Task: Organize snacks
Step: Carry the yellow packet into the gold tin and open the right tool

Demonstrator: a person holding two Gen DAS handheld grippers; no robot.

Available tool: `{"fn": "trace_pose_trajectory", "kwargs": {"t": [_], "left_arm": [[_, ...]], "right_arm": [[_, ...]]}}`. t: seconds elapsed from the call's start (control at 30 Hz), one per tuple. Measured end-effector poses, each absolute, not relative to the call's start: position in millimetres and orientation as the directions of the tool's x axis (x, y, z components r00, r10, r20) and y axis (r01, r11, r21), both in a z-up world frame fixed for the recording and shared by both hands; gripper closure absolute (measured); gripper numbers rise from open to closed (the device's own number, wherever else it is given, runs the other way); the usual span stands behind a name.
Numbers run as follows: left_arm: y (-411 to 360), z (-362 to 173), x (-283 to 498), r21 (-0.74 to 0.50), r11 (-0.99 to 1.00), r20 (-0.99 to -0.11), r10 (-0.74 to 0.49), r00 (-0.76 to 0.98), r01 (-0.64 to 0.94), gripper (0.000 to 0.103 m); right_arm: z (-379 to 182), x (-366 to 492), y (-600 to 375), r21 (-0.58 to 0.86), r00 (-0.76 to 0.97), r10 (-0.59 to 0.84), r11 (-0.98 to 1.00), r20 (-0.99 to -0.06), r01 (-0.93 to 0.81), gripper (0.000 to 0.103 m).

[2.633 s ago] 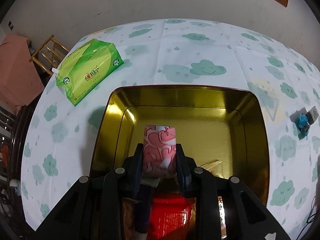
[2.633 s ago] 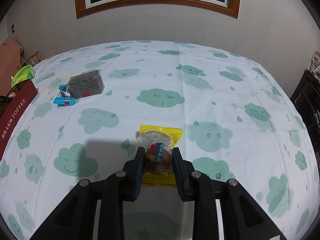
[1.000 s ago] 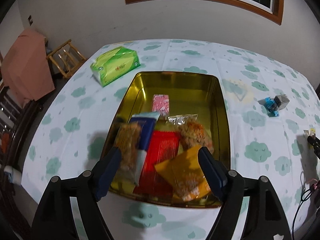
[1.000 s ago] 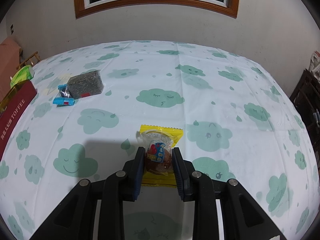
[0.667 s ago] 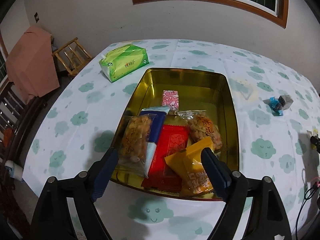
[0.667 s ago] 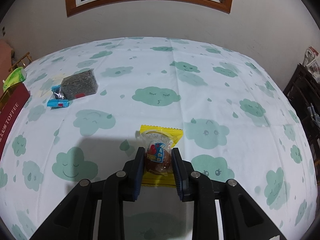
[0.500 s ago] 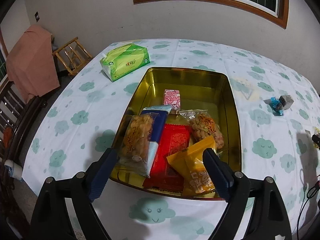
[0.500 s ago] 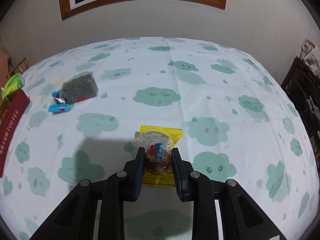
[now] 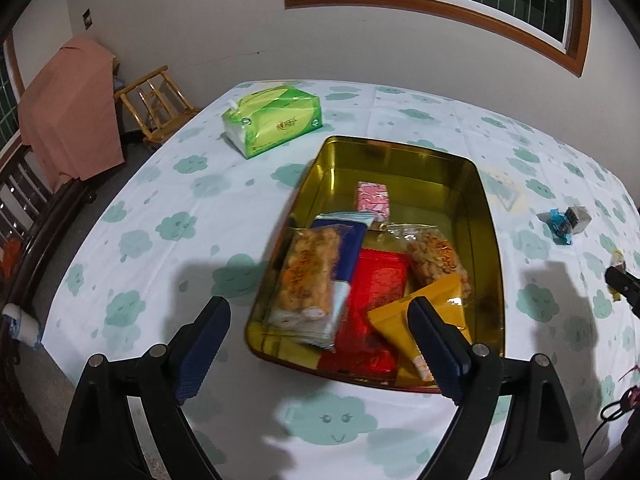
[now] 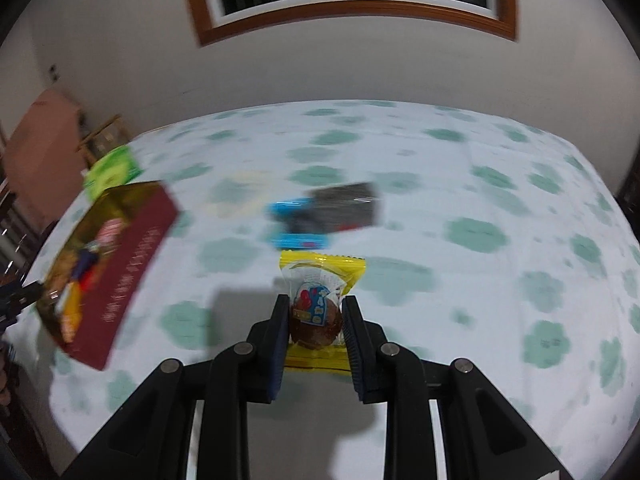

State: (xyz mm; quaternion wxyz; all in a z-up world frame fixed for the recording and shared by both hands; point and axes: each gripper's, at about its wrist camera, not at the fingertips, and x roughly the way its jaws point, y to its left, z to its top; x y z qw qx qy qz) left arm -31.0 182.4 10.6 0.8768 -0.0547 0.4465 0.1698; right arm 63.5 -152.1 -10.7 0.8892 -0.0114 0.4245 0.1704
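A gold tin [image 9: 486, 216] with maroon sides [image 10: 120, 264] stands on the cloud-print tablecloth and holds several snack packs. A small pink packet [image 9: 373, 198] lies alone at its far end. My left gripper [image 9: 318, 308] hovers over the tin's near end. Its jaws are opening and nothing is between them. My right gripper [image 10: 316, 308] is shut on a yellow-wrapped round brown snack [image 10: 322, 268] and holds it above the cloth, right of the tin. Beyond it, a blue packet [image 10: 298, 216] and a dark packet [image 10: 348, 206] lie on the cloth.
A green tissue pack [image 9: 274, 120] sits beyond the tin's far left corner. Off the table's left edge stand a wooden chair [image 9: 156, 100] and furniture draped in pink cloth [image 9: 68, 104]. The right wrist view is blurred by motion.
The left gripper let go of the pink packet in the tin, drew back and spread its jaws wider. The right gripper lifted the yellow snack off the cloth and swung left toward the tin.
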Motion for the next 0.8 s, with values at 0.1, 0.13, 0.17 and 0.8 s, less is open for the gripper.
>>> {"fn": "trace_pose_trajectory", "kwargs": {"t": [0.1, 0.13, 0.17, 0.8], "left_arm": [[190, 11, -36, 0.059, 0.931, -0.801, 0.26, 0.54, -0.36, 0.015], [193, 11, -37, 0.06, 0.93, -0.801, 0.262, 0.538, -0.364, 0.015], [196, 11, -38, 0.061, 0.928, -0.802, 0.265, 0.536, -0.369, 0.015], [231, 4, -59, 0.039, 0.898, -0.813, 0.284, 0.508, -0.439, 0.015]], "right_arm": [[-4, 56, -116, 0.151, 0.557, 0.357, 0.912, -0.749, -0.381, 0.077], [-2, 53, -103, 0.15, 0.552, 0.374, 0.901, -0.745, -0.408, 0.077], [0, 51, -95, 0.151, 0.547, 0.385, 0.893, -0.743, -0.423, 0.077], [13, 27, 25, 0.126, 0.468, 0.485, 0.781, -0.738, -0.611, 0.077]]}}
